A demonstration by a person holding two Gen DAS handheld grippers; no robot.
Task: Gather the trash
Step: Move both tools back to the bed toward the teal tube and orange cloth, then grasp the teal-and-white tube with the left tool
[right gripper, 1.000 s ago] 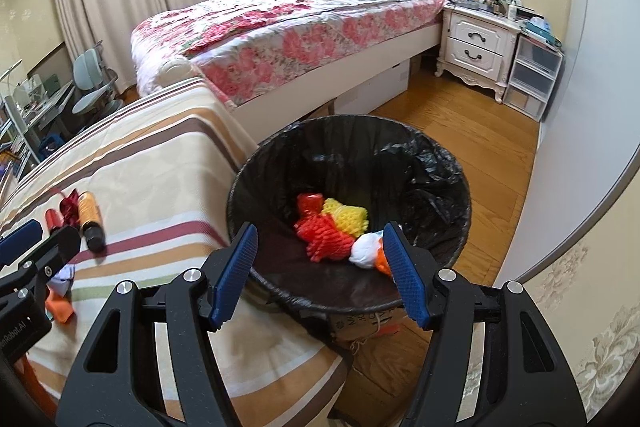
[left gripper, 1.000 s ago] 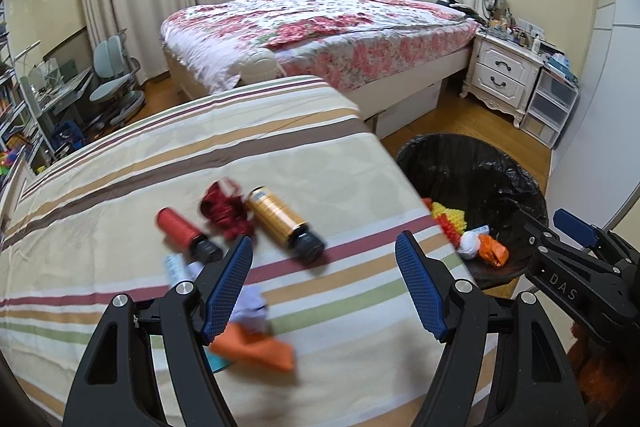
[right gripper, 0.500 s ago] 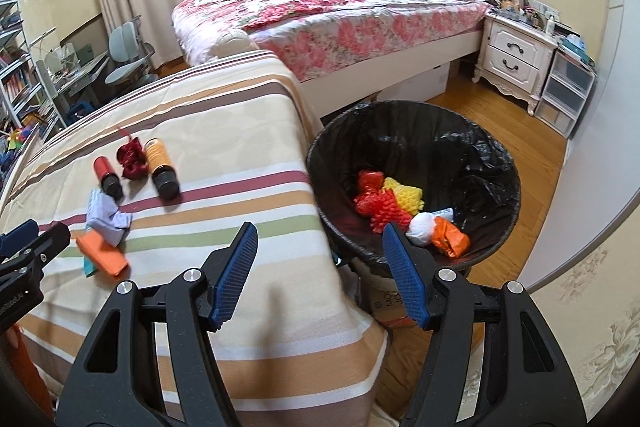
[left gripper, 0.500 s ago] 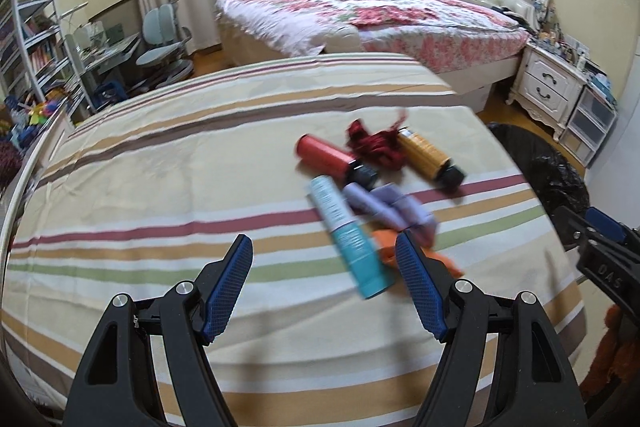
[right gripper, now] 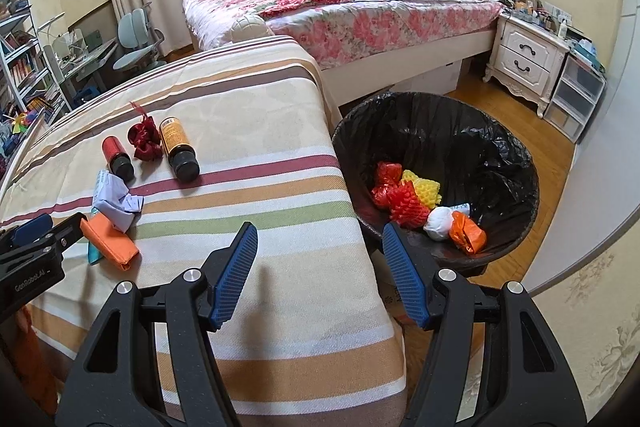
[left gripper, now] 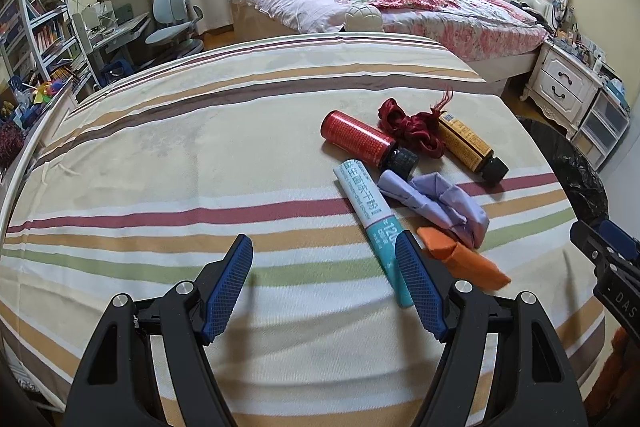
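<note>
Left wrist view: the trash pile has come closer over the last second, and the teal tube (left gripper: pixel 374 223) now lies beside the right finger of the left gripper (left gripper: pixel 324 283), whose jaws are spread and empty, so a pick looks imminent. Around it on the striped desk (left gripper: pixel 180 155) lie a lilac wrapper (left gripper: pixel 436 201), an orange packet (left gripper: pixel 460 259), a red bottle (left gripper: pixel 360 141) and an amber bottle (left gripper: pixel 466 145). The right gripper (right gripper: pixel 316 273), also agape, has swung off the bin (right gripper: pixel 500 163).
</note>
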